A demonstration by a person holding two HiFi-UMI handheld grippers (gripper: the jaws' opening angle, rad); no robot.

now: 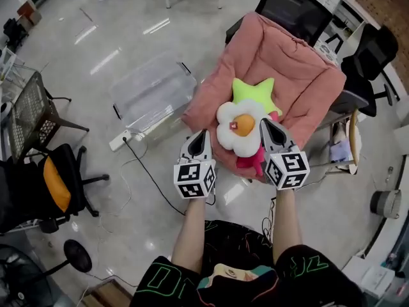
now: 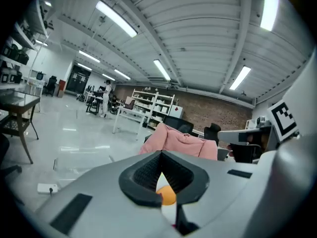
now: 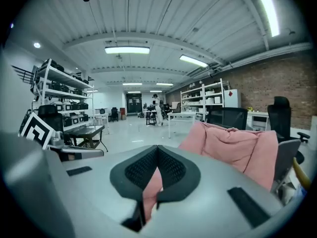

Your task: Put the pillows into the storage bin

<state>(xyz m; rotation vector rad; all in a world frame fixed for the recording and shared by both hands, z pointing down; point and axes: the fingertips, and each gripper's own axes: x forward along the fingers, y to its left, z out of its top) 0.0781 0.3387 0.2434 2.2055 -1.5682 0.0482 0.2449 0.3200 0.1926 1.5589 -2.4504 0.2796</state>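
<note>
Egg pillow (image 1: 239,128) and green star pillow (image 1: 254,93) lie on the pink cushion (image 1: 300,75), just ahead of your left tool (image 1: 206,133) and right tool (image 1: 263,121). Both tools are closed tight and empty. The clear storage bin (image 1: 153,91) stands beyond your left tool.

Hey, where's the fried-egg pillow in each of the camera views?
Head view: fried-egg pillow at centre, on the pink cushion.
Left gripper view: its orange yolk shows low centre.
Right gripper view: not in it.
Shared landmark: the pink cushion, in all three views.
</note>
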